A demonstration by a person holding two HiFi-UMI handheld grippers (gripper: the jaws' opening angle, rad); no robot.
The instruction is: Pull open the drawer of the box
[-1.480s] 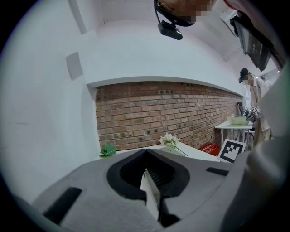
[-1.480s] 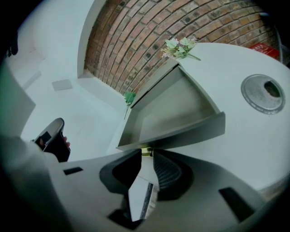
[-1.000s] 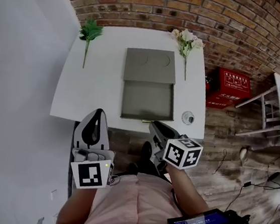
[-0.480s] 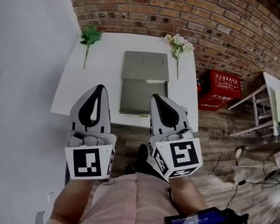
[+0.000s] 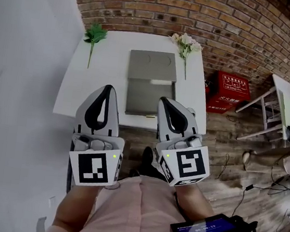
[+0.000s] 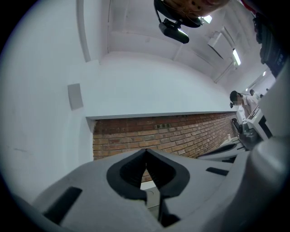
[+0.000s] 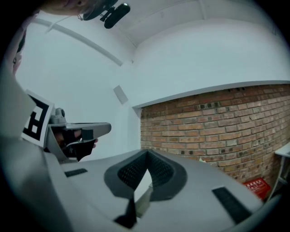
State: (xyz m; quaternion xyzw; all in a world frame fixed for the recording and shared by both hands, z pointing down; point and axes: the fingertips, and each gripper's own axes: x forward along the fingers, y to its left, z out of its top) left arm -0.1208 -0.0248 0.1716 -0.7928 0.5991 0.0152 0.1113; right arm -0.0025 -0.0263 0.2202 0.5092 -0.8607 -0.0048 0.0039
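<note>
Box point(image 5: 152, 65) sits mid-counter point(image 5: 71, 96), back toward the brick wall. Its drawer point(image 5: 148, 98) stands pulled out toward the person, with its front near the counter's near edge. Judgement: the pull looks complete and nothing obvious is left. Left tongs point(image 5: 105, 89) and right tongs point(image 5: 166, 102) are both pressed together, empty, raised and touching nothing.

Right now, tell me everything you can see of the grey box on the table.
The box is flat, matte grey and squarish, with two faint circles on top. It sits on the white table, near the brick wall. Its shallow drawer is pulled out toward you, nothing showing inside, a small yellowish handle on its front edge. The left gripper and right gripper, both shut, are raised and touch nothing of it.
</note>
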